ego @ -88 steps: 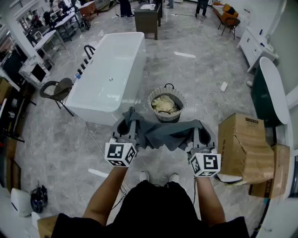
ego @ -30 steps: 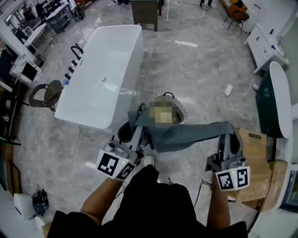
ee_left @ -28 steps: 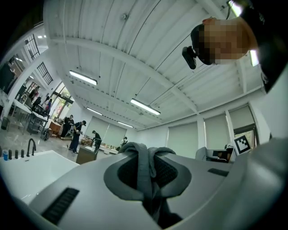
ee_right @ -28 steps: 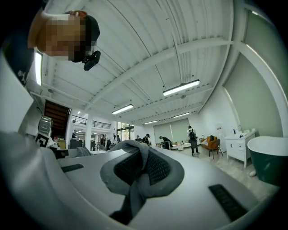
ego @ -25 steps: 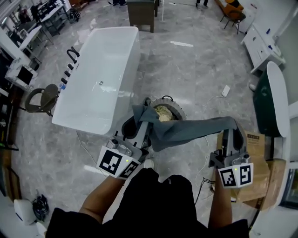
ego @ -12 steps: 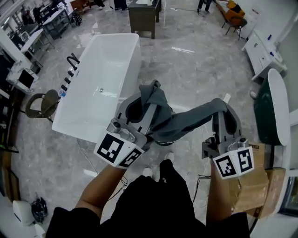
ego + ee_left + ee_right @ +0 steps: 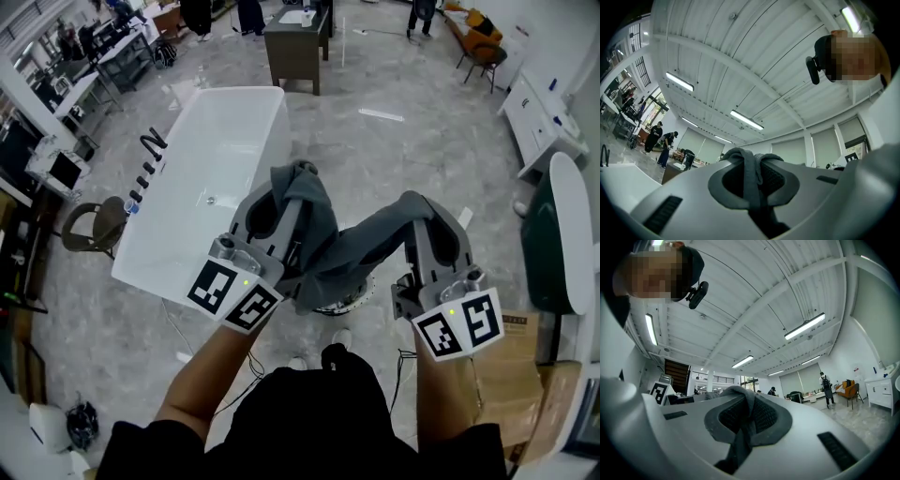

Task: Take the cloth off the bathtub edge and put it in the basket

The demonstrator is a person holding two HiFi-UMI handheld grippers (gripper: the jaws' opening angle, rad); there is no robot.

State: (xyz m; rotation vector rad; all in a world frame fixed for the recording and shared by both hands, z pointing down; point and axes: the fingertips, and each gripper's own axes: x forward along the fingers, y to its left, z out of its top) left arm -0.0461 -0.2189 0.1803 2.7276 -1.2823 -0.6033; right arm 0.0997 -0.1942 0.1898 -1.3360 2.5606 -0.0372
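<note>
While it hangs clear of the floor, the grey cloth (image 7: pixel 349 246) is strung in the air between the two grippers. It sags in a shallow swag at its middle, and a bunched fold rides over the tip of the left gripper (image 7: pixel 292 187). That gripper's jaws are pinched together on one end of the cloth. In the left gripper view a narrow strip of the fabric runs up between the pads and flops over their tips. The right gripper (image 7: pixel 424 214) is clamped the same way on the other end, and its own view shows the fabric nipped in the slot and draped to one side.

Both bare forearms reach forward from the bottom of the head view, roughly side by side. The grippers tilt slightly upward, so each gripper view looks mostly at the white ceiling (image 7: pixel 740 70) and its strip lights. The left marker cube (image 7: pixel 232 292) and the right marker cube (image 7: pixel 457 323) face the head camera.

The white bathtub (image 7: pixel 202 183) lies to the left, and the left gripper overlaps its near corner in the picture. The cloth touches no part of the bathtub.

Only a sliver of the basket (image 7: pixel 349 302) shows, below the sagging middle of the cloth. Its contents are covered. How high the cloth hangs over it cannot be told. The right forearm and the picture's edge cut off a cardboard box (image 7: pixel 514 361) at lower right.
</note>
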